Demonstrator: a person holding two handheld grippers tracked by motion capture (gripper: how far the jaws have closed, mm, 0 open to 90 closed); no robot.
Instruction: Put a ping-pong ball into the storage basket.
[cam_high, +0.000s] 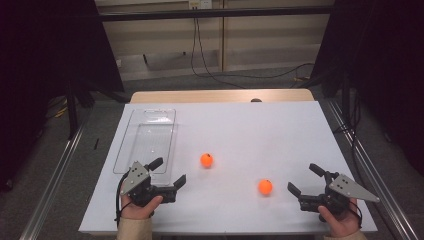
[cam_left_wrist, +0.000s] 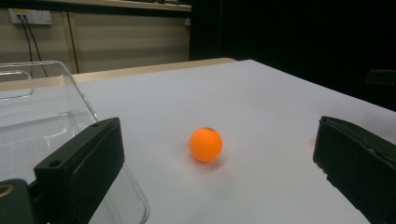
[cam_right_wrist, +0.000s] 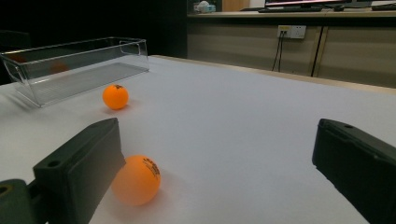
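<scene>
Two orange balls lie on the white table (cam_high: 260, 125). One ball (cam_high: 206, 160) rests just right of a clear plastic tray (cam_high: 147, 137); the other ball (cam_high: 265, 187) is nearer the front. My left gripper (cam_high: 169, 171) is open at the tray's near end and points toward the first ball (cam_left_wrist: 205, 144), which lies ahead between its fingers (cam_left_wrist: 86, 163). My right gripper (cam_high: 304, 179) is open at the front right. The second ball (cam_right_wrist: 136, 181) lies on the table just beyond its left finger (cam_right_wrist: 79, 172), and the farther ball (cam_right_wrist: 115, 96) lies beyond that.
The clear tray (cam_right_wrist: 74, 65) has nothing in it and runs lengthwise along the table's left side. A wooden strip (cam_high: 220, 96) edges the table's far side. Cables (cam_high: 200, 55) hang by the back wall. Metal rails (cam_high: 55, 170) flank the table.
</scene>
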